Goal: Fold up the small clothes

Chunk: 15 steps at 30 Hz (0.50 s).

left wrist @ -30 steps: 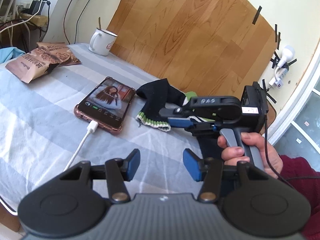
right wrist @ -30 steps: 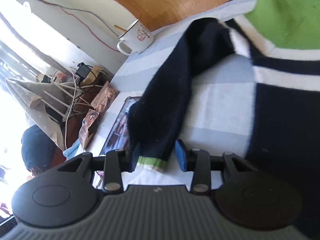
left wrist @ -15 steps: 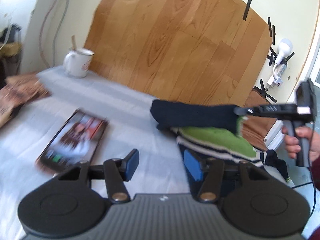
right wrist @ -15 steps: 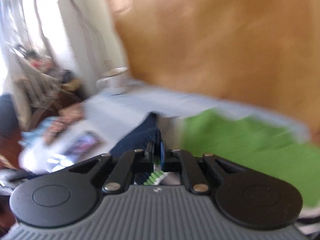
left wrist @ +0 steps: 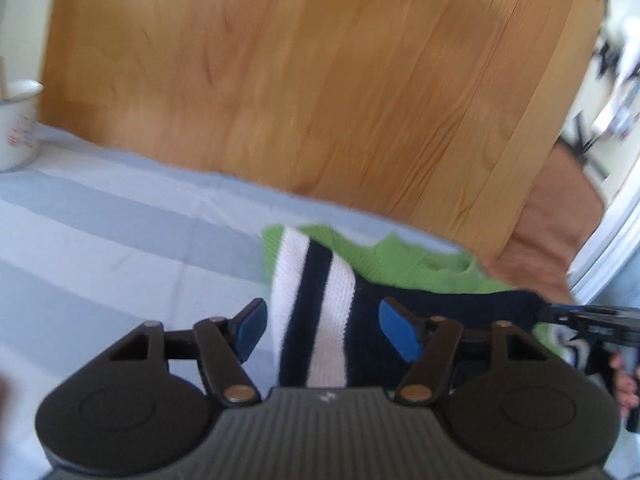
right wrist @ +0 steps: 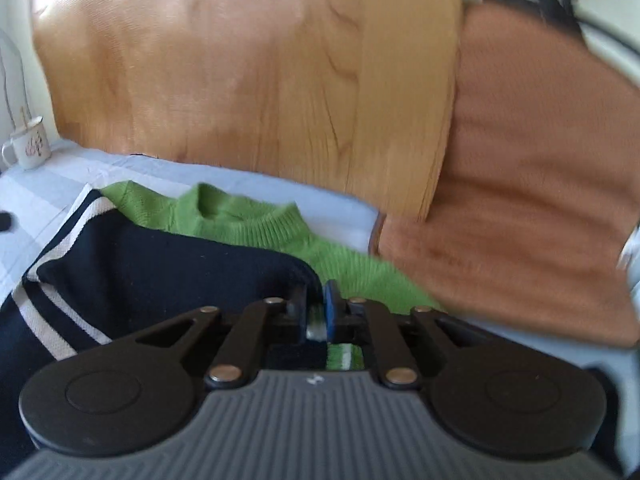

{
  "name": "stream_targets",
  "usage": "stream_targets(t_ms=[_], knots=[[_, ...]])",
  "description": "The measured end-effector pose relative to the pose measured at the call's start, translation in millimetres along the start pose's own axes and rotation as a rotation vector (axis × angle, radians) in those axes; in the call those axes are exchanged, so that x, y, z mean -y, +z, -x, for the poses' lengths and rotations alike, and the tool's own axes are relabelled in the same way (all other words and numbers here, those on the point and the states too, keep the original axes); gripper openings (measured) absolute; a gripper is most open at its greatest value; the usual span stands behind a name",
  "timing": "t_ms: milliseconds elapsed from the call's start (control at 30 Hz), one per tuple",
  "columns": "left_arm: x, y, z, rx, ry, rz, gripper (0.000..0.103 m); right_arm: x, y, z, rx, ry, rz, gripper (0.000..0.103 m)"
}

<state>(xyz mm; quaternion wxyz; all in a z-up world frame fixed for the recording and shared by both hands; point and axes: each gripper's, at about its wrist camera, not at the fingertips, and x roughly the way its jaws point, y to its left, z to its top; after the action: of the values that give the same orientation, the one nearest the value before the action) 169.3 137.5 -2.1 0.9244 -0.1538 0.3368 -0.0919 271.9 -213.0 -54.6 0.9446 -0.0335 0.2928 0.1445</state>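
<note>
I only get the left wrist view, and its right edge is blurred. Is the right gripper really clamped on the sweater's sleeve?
Observer: Yes. In the right wrist view the right gripper is shut on the sleeve cuff, and green and white ribbing shows at the pads.
Operator: Where is the neck opening?
Observer: The green ribbed collar lies just beyond the navy sleeve, on the side toward the wooden board.
Operator: The mug is cut off in my view. Is it near the cloth?
Observer: The white mug stands whole at the far left corner of the sheet, apart from the sweater.
</note>
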Motion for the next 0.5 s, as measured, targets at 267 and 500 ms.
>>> stream_targets(t_ms=[267, 500], knots=[[13.5, -19.8, -30.2, 0.078, 0.186, -0.078, 0.009, 14.3, -17.8, -8.9, 0.003, 0.087, -0.185, 0.041], [10.4, -24.0, -28.1, 0.1, 0.24, -0.07, 0.01, 9.6, -21.5, 9.4, 0.03, 0.181, -0.351, 0.008]])
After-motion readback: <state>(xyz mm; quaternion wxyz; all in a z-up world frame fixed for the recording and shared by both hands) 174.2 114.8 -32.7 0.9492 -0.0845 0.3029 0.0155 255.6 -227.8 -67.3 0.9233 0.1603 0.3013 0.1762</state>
